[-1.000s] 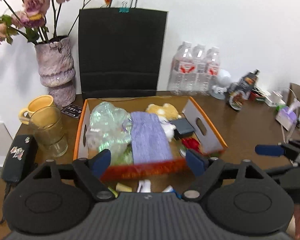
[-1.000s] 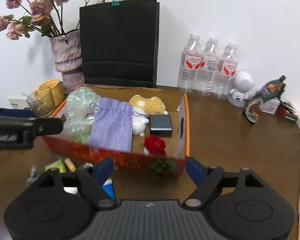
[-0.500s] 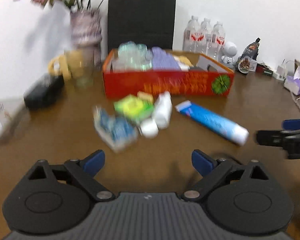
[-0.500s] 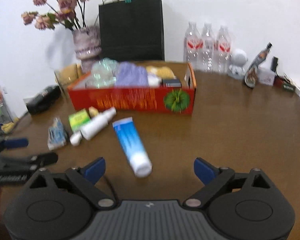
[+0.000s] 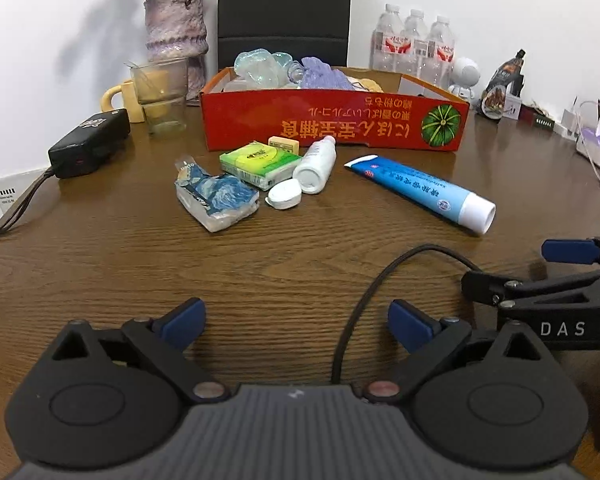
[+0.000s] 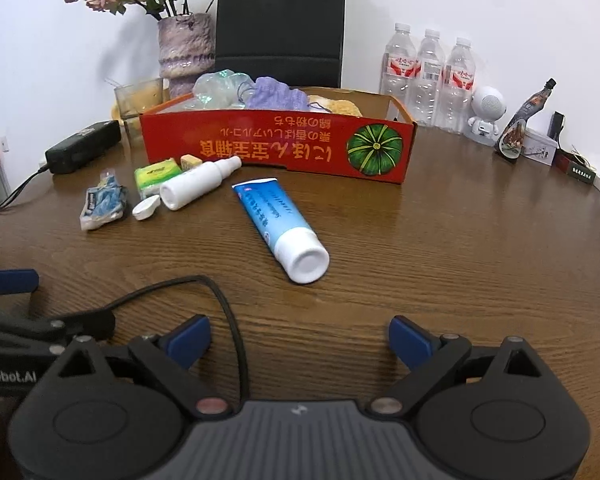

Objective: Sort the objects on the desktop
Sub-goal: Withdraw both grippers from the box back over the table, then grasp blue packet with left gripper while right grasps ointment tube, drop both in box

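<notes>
Our left gripper [image 5: 296, 318] and right gripper [image 6: 299, 336] hover with fingers apart, holding nothing. The box [image 5: 332, 120] already holds several items; 6 remain just before it: tube [image 6: 280, 224], bottle [image 6: 198, 184], cap [image 5: 284, 195], tissues [image 5: 258, 162], eraser [image 5: 284, 143], pouch [image 5: 216, 198].

The wood-grain tabletop [image 5: 100, 260] is gleaming softly; the red cardboard box [image 5: 332, 120] is looking matt, the plastic toothpaste tube [image 6: 278, 220] glossy.

In front of the red box [image 5: 336, 120], on the bench [image 5: 260, 272], lie a blue tube [image 5: 420, 190], white spray bottle [image 5: 316, 160] beside its cap [image 5: 284, 195], green tissue pack [image 5: 260, 163], eraser [image 5: 284, 144] and crumpled blue packet [image 5: 216, 198].
</notes>
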{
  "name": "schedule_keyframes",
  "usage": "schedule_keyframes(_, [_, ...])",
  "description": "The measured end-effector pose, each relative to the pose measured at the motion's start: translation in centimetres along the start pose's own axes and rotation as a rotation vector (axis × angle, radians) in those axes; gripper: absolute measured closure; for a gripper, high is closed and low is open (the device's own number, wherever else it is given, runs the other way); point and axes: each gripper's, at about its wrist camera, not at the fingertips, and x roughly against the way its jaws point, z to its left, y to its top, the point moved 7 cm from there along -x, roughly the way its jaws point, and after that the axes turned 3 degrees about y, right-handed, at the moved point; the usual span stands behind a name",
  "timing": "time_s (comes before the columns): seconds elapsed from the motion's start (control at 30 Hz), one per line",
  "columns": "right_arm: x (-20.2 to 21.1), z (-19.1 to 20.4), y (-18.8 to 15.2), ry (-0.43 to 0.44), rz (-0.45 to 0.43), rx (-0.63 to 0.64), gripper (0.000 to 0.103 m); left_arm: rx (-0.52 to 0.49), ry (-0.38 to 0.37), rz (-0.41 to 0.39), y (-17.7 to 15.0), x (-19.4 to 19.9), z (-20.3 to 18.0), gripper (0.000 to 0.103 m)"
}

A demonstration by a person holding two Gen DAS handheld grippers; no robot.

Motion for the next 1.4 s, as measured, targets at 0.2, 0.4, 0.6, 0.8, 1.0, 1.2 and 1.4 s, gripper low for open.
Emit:
schedule_keyframes(0.2, [-0.20, -0.68, -0.19, -0.004, 0.008, -0.048, 0.000, 0.007, 0.013, -0.008, -0.09, -0.07, 0.08, 0.000])
schedule_keyframes(0.4, [-0.16, -0.65, -0.23, -0.006, 0.009, -0.046, 0.000, 0.008, 0.009, -0.008, -0.07, -0.13, 0.13, 0.000])
schedule_keyframes(0.6, [-0.07, -0.73, -0.26, -0.002, 0.009, -0.048, 0.000, 0.009, 0.007, -0.009, -0.06, -0.11, 0.17, 0.000])
schedule_keyframes(0.8, [-0.07, -0.71, -0.23, -0.003, 0.009, -0.048, 0.000, 0.008, 0.006, -0.009, -0.06, -0.12, 0.12, 0.000])
schedule_keyframes(1.0, [-0.09, -0.70, -0.22, -0.004, 0.009, -0.048, 0.000, 0.008, 0.006, -0.009, -0.06, -0.13, 0.14, 0.000])
schedule_keyframes(1.2, [-0.07, -0.73, -0.22, -0.004, 0.009, -0.047, 0.000, 0.009, 0.007, -0.009, -0.07, -0.11, 0.10, 0.000])
schedule_keyframes(1.4, [-0.05, -0.74, -0.23, -0.004, 0.009, -0.046, 0.000, 0.009, 0.006, -0.009, -0.07, -0.11, 0.09, 0.000])
